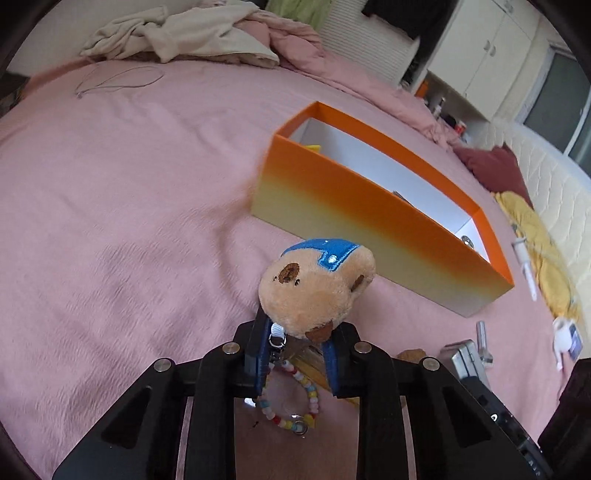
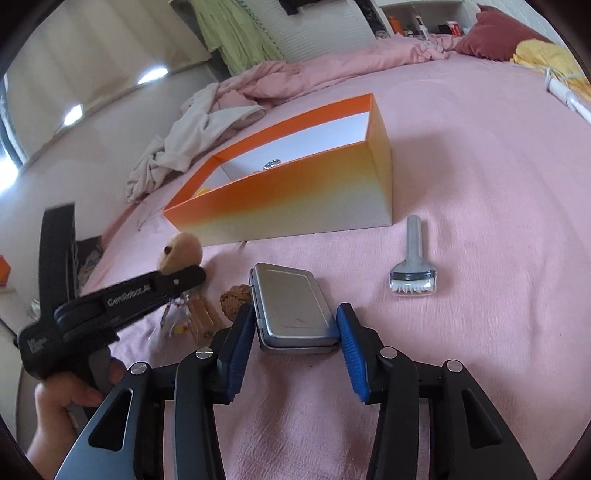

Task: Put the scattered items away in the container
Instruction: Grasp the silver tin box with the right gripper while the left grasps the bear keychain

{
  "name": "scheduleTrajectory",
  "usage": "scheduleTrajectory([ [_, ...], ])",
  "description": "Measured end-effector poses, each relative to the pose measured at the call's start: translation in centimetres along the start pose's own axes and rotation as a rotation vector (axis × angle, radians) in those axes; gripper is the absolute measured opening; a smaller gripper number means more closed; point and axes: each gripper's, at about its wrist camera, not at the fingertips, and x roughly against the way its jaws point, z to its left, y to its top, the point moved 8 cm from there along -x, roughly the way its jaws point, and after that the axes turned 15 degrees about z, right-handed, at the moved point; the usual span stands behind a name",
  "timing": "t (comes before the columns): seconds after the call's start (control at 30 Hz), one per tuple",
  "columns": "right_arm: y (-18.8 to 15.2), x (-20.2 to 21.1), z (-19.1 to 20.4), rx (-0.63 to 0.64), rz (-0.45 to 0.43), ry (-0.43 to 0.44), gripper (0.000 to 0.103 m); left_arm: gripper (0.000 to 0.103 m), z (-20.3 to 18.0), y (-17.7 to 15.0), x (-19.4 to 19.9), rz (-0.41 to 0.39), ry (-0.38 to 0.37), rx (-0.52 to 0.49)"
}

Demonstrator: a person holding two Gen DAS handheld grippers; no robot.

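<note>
My left gripper (image 1: 295, 332) is shut on a tan plush bear keychain (image 1: 314, 288) with a blue cap and a dangling bead strap (image 1: 295, 410), held above the pink bed just short of the orange box (image 1: 369, 206). My right gripper (image 2: 295, 325) is open, its blue pads on either side of a silver tin case (image 2: 291, 306) that lies on the bed. The box (image 2: 288, 199) is open on top, with small items inside. In the right wrist view the left gripper (image 2: 184, 277) holds the plush (image 2: 181, 251).
A silver roller tool (image 2: 412, 269) lies to the right of the tin. A brown walnut (image 2: 236, 297) and a wooden piece (image 2: 201, 314) lie to its left. Crumpled clothes (image 1: 184, 33) and a thin cord (image 1: 118, 79) lie at the far side of the bed. Pillows (image 2: 498, 40) lie far right.
</note>
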Motion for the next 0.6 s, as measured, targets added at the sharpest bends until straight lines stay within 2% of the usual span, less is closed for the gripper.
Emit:
scheduleTrajectory([
  [0.17, -0.2, 1.3, -1.1, -0.091, -0.055, 0.040, 0.043, 0.025, 1.9, -0.8, 2.1, -0.112, -0.071, 0.094],
  [0.27, -0.5, 2.0, -1.0, -0.115, -0.075, 0.050, 0.043, 0.025, 2.6, -1.1, 4.1, -0.195, -0.154, 0.139],
  [0.33, -0.4, 2.5, -0.9, -0.128, -0.089, 0.061, 0.043, 0.026, 2.7, -0.8, 4.7, -0.215, -0.191, 0.161],
  [0.47, 0.2, 3.4, -0.9, -0.149, -0.115, 0.088, 0.040, 0.026, 1.6, 0.4, 5.5, -0.231, -0.193, 0.114],
  [0.53, 0.7, 3.8, -0.7, -0.146, -0.129, 0.089, 0.036, 0.026, 0.7, 0.9, 6.2, -0.253, -0.213, 0.100],
  [0.57, 1.0, 4.0, -0.6, -0.142, -0.134, 0.092, 0.023, 0.026, 0.3, 1.2, 6.5, -0.260, -0.216, 0.095],
  [0.6, 1.3, 4.2, -0.3, -0.137, -0.138, 0.089, 0.021, 0.026, 0.0, 1.4, 6.8, -0.264, -0.215, 0.087],
])
